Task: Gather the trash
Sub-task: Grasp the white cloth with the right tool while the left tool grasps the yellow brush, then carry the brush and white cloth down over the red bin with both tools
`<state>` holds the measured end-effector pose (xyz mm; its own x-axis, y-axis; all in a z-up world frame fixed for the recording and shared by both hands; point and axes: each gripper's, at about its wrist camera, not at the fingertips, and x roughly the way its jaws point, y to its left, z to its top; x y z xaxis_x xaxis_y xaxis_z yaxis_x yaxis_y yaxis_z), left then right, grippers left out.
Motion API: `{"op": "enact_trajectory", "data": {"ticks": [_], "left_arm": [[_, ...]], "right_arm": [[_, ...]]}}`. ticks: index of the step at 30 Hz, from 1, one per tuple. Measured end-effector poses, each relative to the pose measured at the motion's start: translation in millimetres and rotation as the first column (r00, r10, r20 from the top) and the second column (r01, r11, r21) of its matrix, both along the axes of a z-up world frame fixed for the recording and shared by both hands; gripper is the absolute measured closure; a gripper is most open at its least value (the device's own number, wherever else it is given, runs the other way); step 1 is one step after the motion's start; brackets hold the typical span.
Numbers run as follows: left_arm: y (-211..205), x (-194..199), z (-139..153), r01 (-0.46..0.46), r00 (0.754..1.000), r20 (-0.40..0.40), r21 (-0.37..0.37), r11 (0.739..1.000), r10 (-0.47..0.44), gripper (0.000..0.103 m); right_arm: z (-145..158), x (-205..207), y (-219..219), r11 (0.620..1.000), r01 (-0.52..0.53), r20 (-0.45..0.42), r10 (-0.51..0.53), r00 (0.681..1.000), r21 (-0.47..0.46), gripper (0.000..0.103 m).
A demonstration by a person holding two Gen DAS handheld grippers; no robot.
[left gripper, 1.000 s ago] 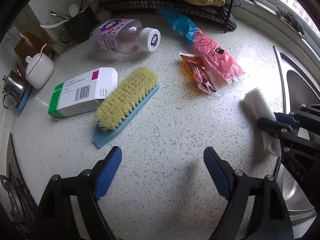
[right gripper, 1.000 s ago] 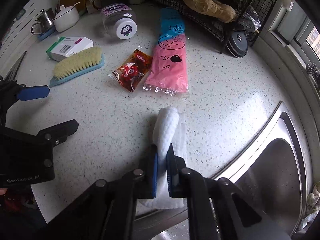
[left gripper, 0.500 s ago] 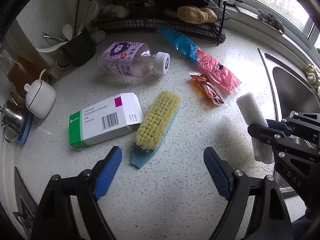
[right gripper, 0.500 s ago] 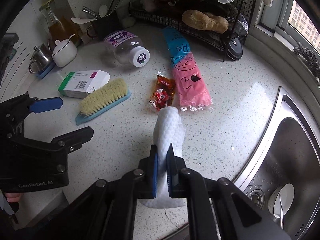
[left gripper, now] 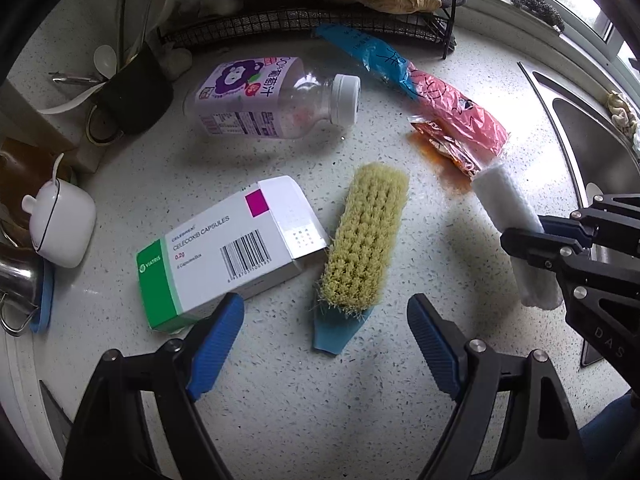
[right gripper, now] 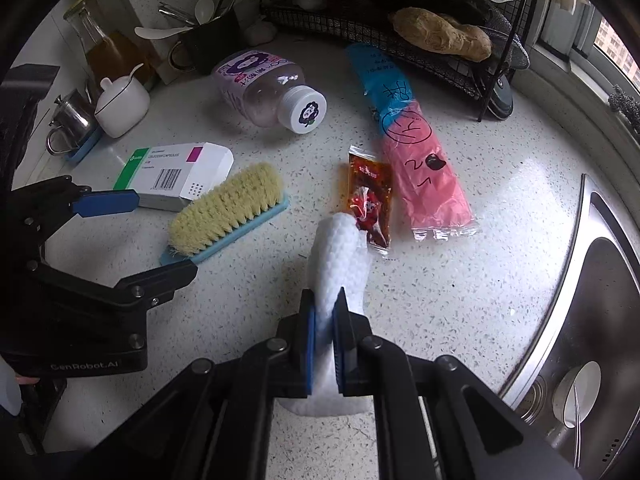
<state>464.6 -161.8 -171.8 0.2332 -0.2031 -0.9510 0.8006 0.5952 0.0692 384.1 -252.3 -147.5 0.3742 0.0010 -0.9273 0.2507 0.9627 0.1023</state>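
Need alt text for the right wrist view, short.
Right tongs shut on a white wipe above a speckled counter; beyond lie a sauce packet, pink-blue wrapper, scrub brush and empty bottle.

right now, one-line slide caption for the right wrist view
Right gripper pinches a white cloth above a countertop strewn with wrappers, beside the open left gripper.

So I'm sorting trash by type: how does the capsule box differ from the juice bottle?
The capsule box is flat-sided white card with a green end and a barcode; the juice bottle is round, clear plastic with a purple label. The box's end flap stands open; the bottle has its white cap on. Both lie on their sides on the counter, ungripped.
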Motion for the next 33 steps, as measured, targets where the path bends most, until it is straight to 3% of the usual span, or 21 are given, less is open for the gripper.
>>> {"op": "enact_trajectory", "data": {"ticks": [6, 11, 12, 13, 17, 23, 33], "left_arm": [[-5.1, 16.7, -9.2, 0.002, 1.000, -0.025, -0.001, 1.000, -0.002, 0.021], [-15.9, 13.7, -17.7, 0.057, 0.998, -0.036, 0.009, 0.998, -0.056, 0.022], [-17.9, 12.0, -20.2, 0.067, 0.997, -0.036, 0.013, 0.998, -0.067, 0.025], [-19.6, 10.7, -23.1, 0.073, 0.997, -0.039, 0.019, 0.997, -0.072, 0.036], [-19.9, 13.4, -22.9, 0.046, 0.995, -0.085, -0.025, 0.999, -0.048, 0.063], [-19.0, -5.9, -16.9, 0.030, 0.999, -0.016, -0.008, 1.000, -0.031, 0.064], [14.7, -37.4, 22.0, -0.134, 0.990, 0.040, -0.045, 0.990, 0.136, 0.065]], "right_arm": [[-11.0, 16.6, -0.5, 1.000, -0.006, -0.026, 0.006, 1.000, 0.013, 0.096], [-12.9, 14.9, -5.2, 0.999, 0.035, -0.037, -0.034, 0.999, 0.026, 0.096], [-13.6, 14.6, -5.6, 0.999, 0.038, -0.041, -0.037, 0.999, 0.027, 0.096], [-14.3, 14.4, -6.4, 0.999, 0.040, -0.044, -0.039, 0.998, 0.026, 0.096], [-15.3, 13.0, -11.5, 0.998, 0.052, -0.048, -0.051, 0.998, 0.023, 0.096], [-11.9, 6.5, -15.7, 0.998, 0.056, -0.034, -0.055, 0.998, 0.035, 0.096], [4.2, -15.0, -5.3, 0.998, -0.040, 0.024, 0.039, 0.999, 0.053, 0.096]]}}
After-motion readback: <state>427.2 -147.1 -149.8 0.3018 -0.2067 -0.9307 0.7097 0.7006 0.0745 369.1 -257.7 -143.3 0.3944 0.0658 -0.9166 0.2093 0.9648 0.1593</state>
